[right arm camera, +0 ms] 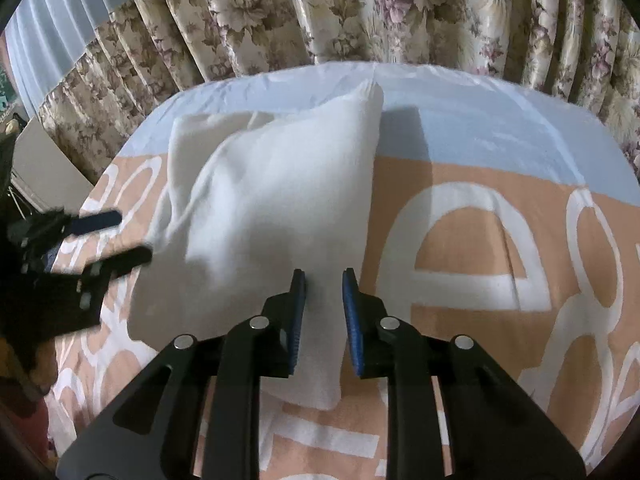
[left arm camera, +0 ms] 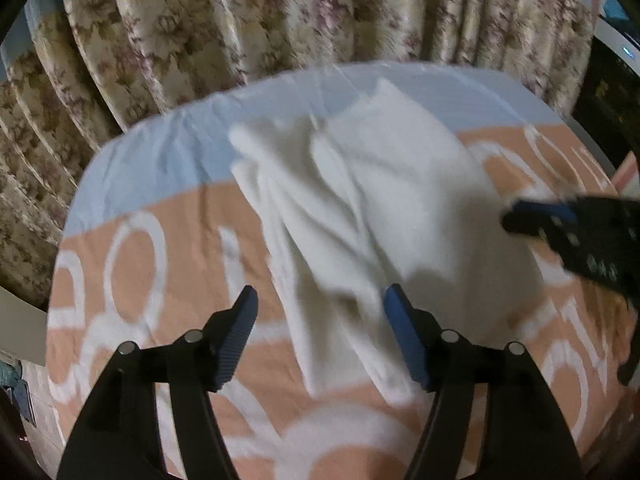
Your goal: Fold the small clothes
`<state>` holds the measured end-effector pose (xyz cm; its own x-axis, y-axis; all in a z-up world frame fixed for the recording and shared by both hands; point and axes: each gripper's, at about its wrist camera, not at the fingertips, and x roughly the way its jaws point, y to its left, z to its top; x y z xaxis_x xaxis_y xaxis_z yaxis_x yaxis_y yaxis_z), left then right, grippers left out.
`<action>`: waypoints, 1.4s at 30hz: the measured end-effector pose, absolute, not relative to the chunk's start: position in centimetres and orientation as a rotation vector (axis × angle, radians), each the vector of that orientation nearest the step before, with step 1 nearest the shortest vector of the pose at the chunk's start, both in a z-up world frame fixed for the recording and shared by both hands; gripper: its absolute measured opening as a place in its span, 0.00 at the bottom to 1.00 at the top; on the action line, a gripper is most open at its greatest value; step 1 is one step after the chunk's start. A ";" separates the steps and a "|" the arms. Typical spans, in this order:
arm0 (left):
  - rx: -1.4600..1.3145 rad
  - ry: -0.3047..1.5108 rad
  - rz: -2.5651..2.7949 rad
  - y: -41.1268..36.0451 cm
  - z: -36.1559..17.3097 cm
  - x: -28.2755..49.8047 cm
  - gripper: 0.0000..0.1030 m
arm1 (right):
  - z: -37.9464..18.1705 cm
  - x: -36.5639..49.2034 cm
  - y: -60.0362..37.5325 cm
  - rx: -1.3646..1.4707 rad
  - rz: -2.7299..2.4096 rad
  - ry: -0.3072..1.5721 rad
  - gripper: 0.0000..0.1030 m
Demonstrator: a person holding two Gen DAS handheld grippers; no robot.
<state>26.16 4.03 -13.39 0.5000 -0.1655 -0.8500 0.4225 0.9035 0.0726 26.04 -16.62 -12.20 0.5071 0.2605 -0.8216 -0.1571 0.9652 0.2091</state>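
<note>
A white small garment (left arm camera: 360, 200) lies rumpled and partly folded on an orange, white and blue patterned sheet (left arm camera: 160, 240). My left gripper (left arm camera: 320, 300) is open just above the garment's near left edge, with cloth between the jaws but not clamped. My right gripper (right arm camera: 323, 280) has its jaws a narrow gap apart over the garment's near corner (right arm camera: 280, 200); the cloth lies between them and does not look pinched. The right gripper also shows in the left wrist view (left arm camera: 532, 216), and the left gripper in the right wrist view (right arm camera: 120, 236).
A floral curtain (left arm camera: 280, 20) hangs close behind the far edge of the surface. The sheet (right arm camera: 480, 240) stretches to the right of the garment. A dark appliance (left arm camera: 608, 80) stands at the far right.
</note>
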 end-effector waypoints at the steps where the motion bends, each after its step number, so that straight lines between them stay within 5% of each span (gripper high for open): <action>1: 0.295 0.992 -0.364 3.8 -13.8 25.7 0.65 | -12.5 25.8 -16.5 0.112 0.256 1.018 0.20; 3: 0.320 1.002 -0.357 3.5 -14.6 25.4 0.60 | -13.0 25.5 -16.2 0.104 0.259 1.027 0.20; 4: 0.325 1.010 -0.353 3.4 -15.0 25.5 0.40 | -13.2 25.4 -16.0 0.100 0.261 1.030 0.20; 6: 0.301 1.059 -0.372 3.6 -16.0 25.9 0.20 | -13.3 25.3 -15.8 0.092 0.257 1.030 0.14; 20: 0.276 1.095 -0.296 7.5 -17.4 26.3 0.06 | -14.3 25.4 -15.8 0.051 0.260 1.046 0.10; 23: 0.255 1.083 -0.282 8.0 -16.8 26.1 0.17 | -14.1 25.2 -16.2 0.062 0.298 1.026 0.15; 25: 0.250 1.056 -0.260 8.1 -15.9 25.9 0.67 | -13.6 25.2 -16.9 0.109 0.323 1.001 0.18; 28: 0.210 1.016 -0.253 8.0 -14.2 25.9 0.85 | -12.5 25.2 -18.0 0.142 0.320 0.952 0.42; 35: 0.139 1.029 -0.317 5.4 -13.7 28.0 0.92 | -11.6 26.2 -19.6 0.188 0.274 0.880 0.68; 42: 0.150 1.070 -0.308 4.6 -17.4 30.0 0.92 | -12.4 26.6 -20.1 0.184 0.274 0.886 0.70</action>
